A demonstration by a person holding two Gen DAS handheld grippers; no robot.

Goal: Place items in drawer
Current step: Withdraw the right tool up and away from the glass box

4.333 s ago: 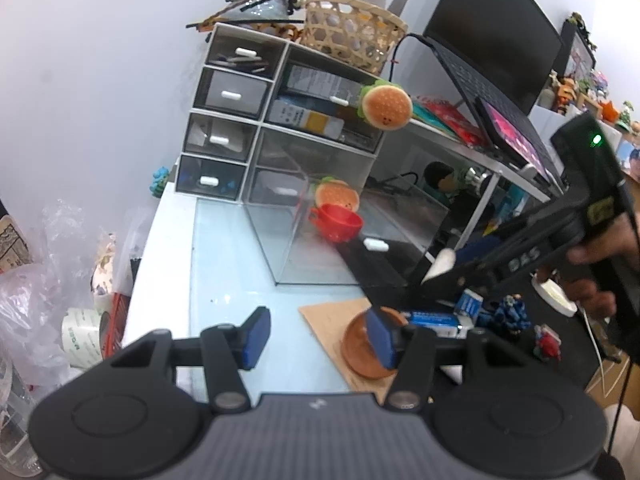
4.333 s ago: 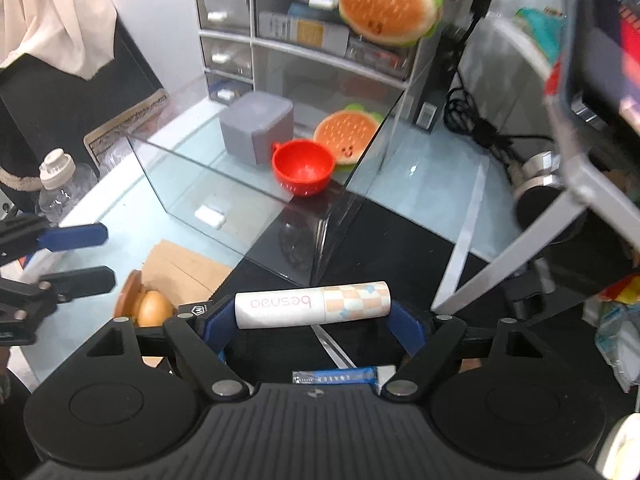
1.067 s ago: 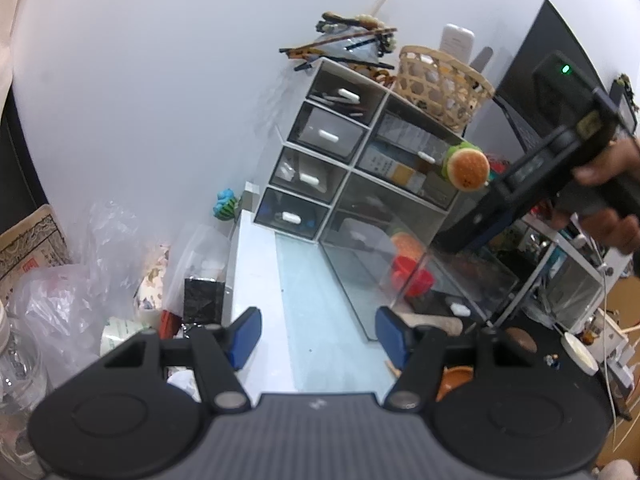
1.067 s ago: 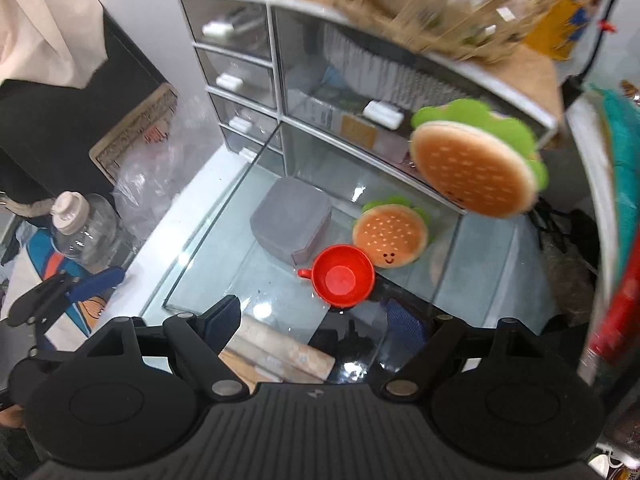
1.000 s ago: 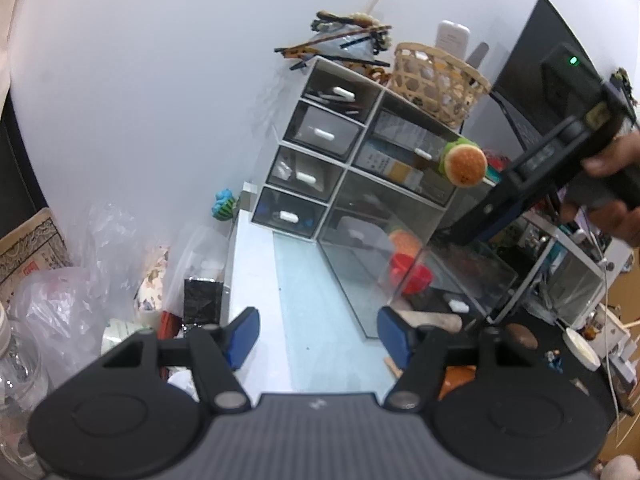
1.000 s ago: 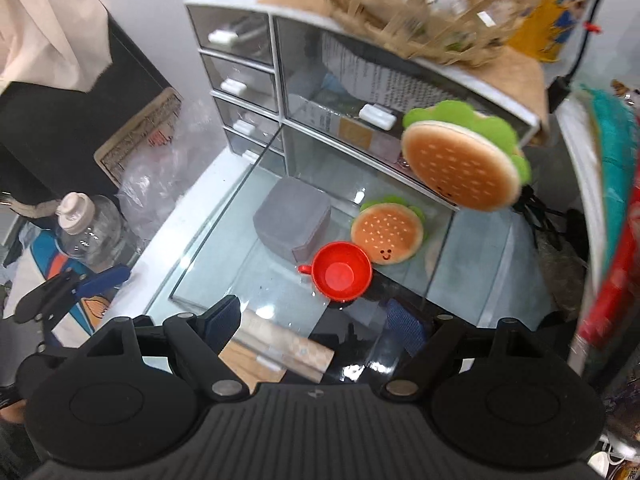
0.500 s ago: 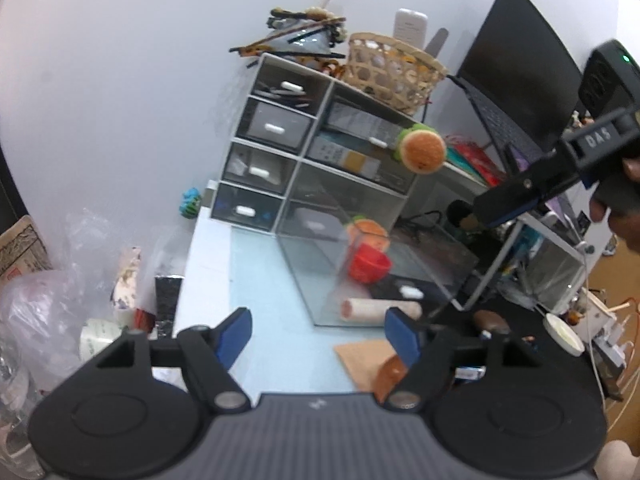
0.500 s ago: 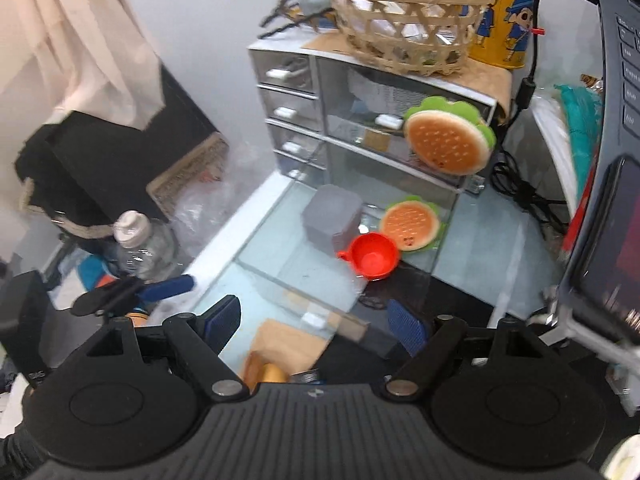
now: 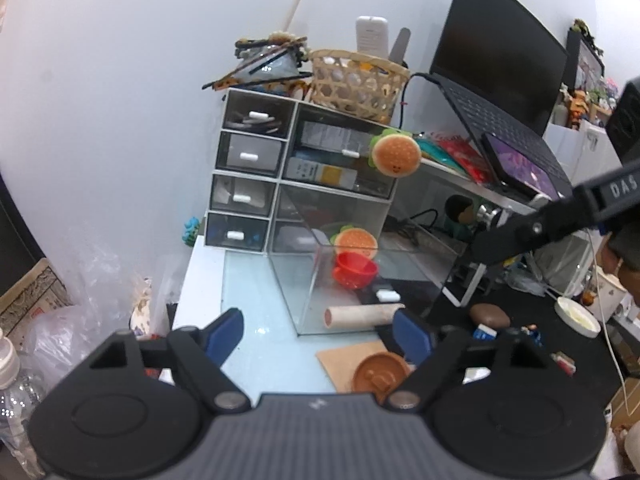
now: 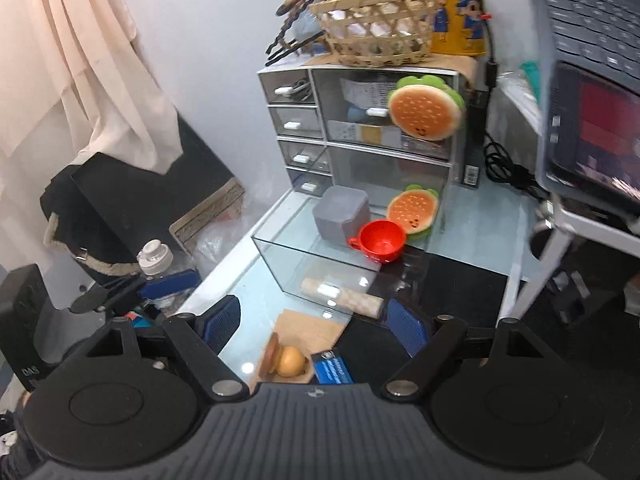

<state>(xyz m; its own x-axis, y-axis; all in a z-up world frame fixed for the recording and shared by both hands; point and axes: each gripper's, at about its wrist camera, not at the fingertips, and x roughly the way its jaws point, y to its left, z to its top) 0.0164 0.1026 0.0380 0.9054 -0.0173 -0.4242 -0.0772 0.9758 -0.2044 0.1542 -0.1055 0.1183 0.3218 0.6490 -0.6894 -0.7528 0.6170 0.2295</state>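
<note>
Clear drawer [image 10: 280, 258], pulled fully out of the organiser [image 10: 360, 128] onto the desk [image 9: 248, 308]: holds a grey box [image 10: 340, 216] and burger plush [image 10: 414, 210] toward its back, a red cup [image 10: 380, 245] in front of the plush, and a patterned tube [image 10: 344, 299] lying flat against the drawer's front wall. Right gripper [image 10: 312, 322]: held above and in front of the drawer, jaws wide apart, nothing between them. Left gripper [image 9: 320, 336]: held back near the desk's front edge, jaws likewise apart and empty. Items outside the drawer, on the desk just before its front wall: a wooden toy [image 10: 284, 356] on a brown card [image 10: 310, 330], a blue packet [image 10: 332, 368] beside it; a dark oval object [image 9: 490, 315] lies further toward the right. Step in hand, as judged: between placements, with the tube lodged and no item yet taken up. Next move, as judged: one gripper descends on a remaining desk item, probably the wooden toy or blue packet, closes on it, then lifts clear of the front wall before lowering into free floor space left of the cup.
</note>
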